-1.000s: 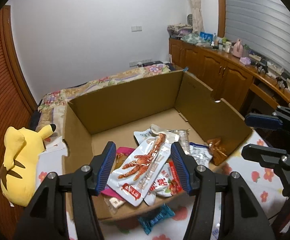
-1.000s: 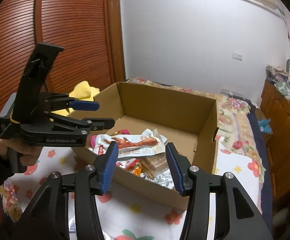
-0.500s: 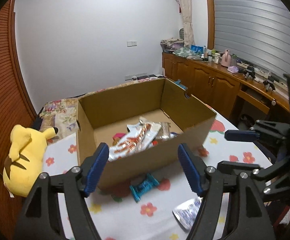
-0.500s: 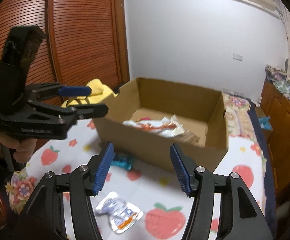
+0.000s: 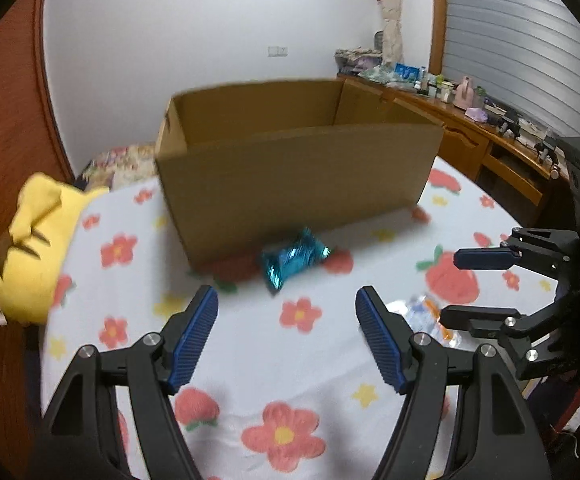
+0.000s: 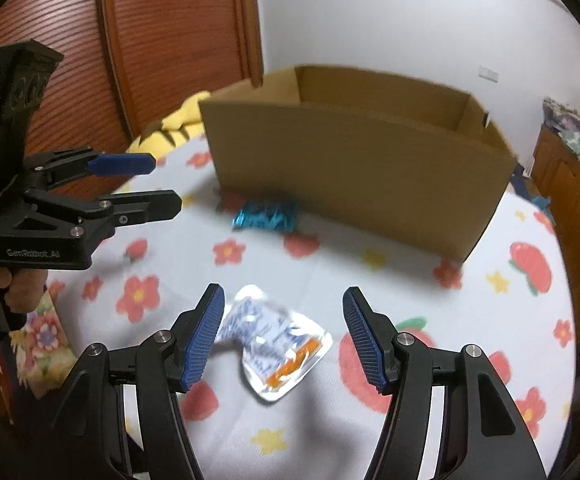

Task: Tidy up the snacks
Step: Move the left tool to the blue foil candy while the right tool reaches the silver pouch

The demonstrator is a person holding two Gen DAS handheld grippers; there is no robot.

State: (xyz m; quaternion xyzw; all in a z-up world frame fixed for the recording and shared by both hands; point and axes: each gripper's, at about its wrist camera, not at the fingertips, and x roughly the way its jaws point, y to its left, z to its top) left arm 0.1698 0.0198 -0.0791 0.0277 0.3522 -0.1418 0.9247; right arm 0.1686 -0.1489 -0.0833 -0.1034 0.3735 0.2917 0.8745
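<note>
An open cardboard box stands on the flower-and-strawberry tablecloth; its contents are hidden behind the near wall. A shiny blue candy wrapper lies on the cloth against the front of the box. A white packet with orange print lies nearer. My left gripper is open and empty, above the cloth just short of the blue wrapper. My right gripper is open and empty, with the white packet below and between its fingers, apart from the pads.
A yellow plush toy lies left of the box at the table's edge. A wooden cabinet with clutter runs along the right wall. A slatted wooden door stands behind. A hand grips the left gripper's handle.
Both grippers pulled back from over the box and sank toward the cloth. Their jaws stand wider than a second ago. The snacks inside the box have dropped out of sight behind its wall.
</note>
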